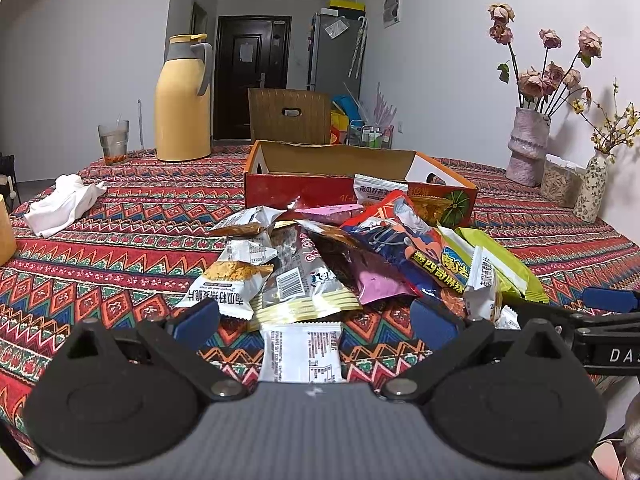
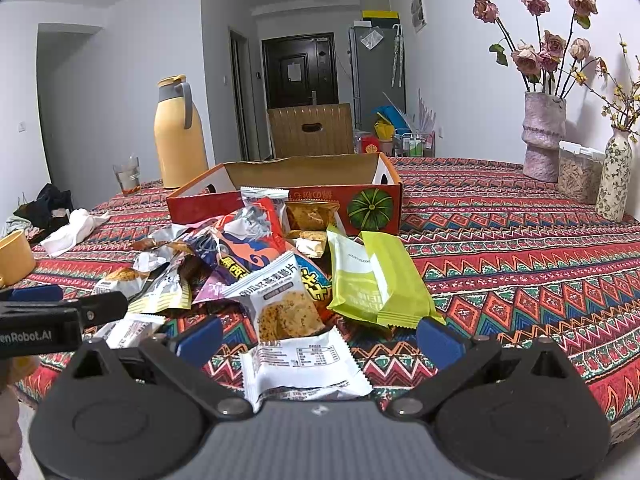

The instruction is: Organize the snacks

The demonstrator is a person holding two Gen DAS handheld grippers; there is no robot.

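A heap of snack packets (image 1: 340, 256) lies on the patterned tablecloth in front of an open red cardboard box (image 1: 320, 188); the same heap (image 2: 248, 264) and box (image 2: 288, 196) show in the right wrist view. My left gripper (image 1: 316, 322) is open, its blue pads on either side of a small white packet (image 1: 302, 350) lying flat. My right gripper (image 2: 320, 338) is open too, with a white packet (image 2: 300, 364) between its fingers, untouched. A lime-green packet (image 2: 372, 280) lies just beyond. The right gripper (image 1: 608, 300) shows at the right edge of the left wrist view.
A yellow thermos jug (image 1: 184, 100) and a glass (image 1: 114, 142) stand at the back left. A crumpled white cloth (image 1: 60, 204) lies left. Vases with flowers (image 2: 544, 136) and a clear container (image 2: 578, 172) stand at the right. A yellow cup (image 2: 16, 258) sits at the left edge.
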